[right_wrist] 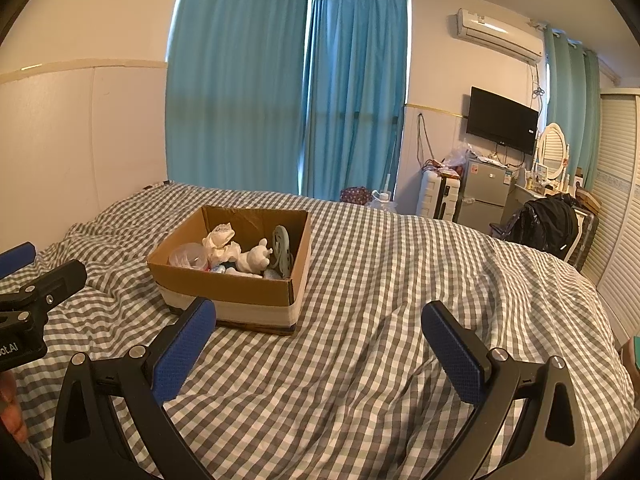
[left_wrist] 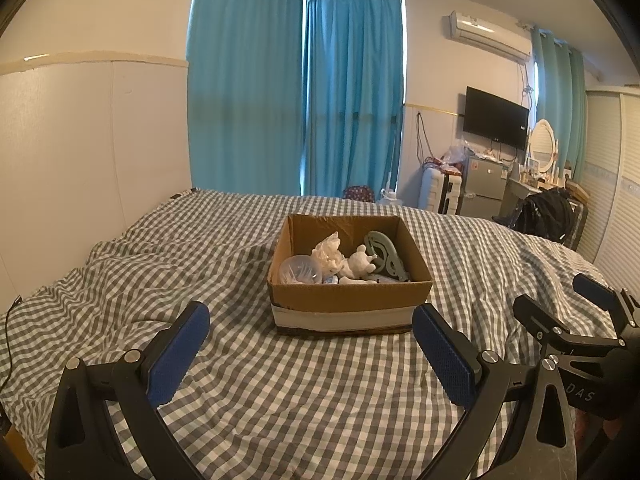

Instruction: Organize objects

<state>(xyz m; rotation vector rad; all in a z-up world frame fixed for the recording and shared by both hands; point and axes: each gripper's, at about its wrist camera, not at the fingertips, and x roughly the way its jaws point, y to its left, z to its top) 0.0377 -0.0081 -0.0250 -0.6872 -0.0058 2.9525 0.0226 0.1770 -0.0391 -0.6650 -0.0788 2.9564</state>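
Observation:
An open cardboard box (left_wrist: 352,298) sits on the checked bedspread (left_wrist: 280,392), also in the right wrist view (right_wrist: 224,288). Inside lie a white plush toy (left_wrist: 358,264), a crumpled white bag (left_wrist: 328,254), a clear plastic dome (left_wrist: 298,270) and a grey-green flat piece (left_wrist: 386,254). My left gripper (left_wrist: 312,320) is open and empty, just in front of the box. My right gripper (right_wrist: 318,322) is open and empty, to the right of the box; it also shows at the right edge of the left wrist view (left_wrist: 560,300).
Blue curtains (left_wrist: 296,92) hang behind the bed. A wall panel (left_wrist: 80,152) runs along the left. At the far right stand a small fridge (left_wrist: 482,188), a wall TV (left_wrist: 496,118), a dressing table with mirror (left_wrist: 542,148) and a black bag (left_wrist: 546,210).

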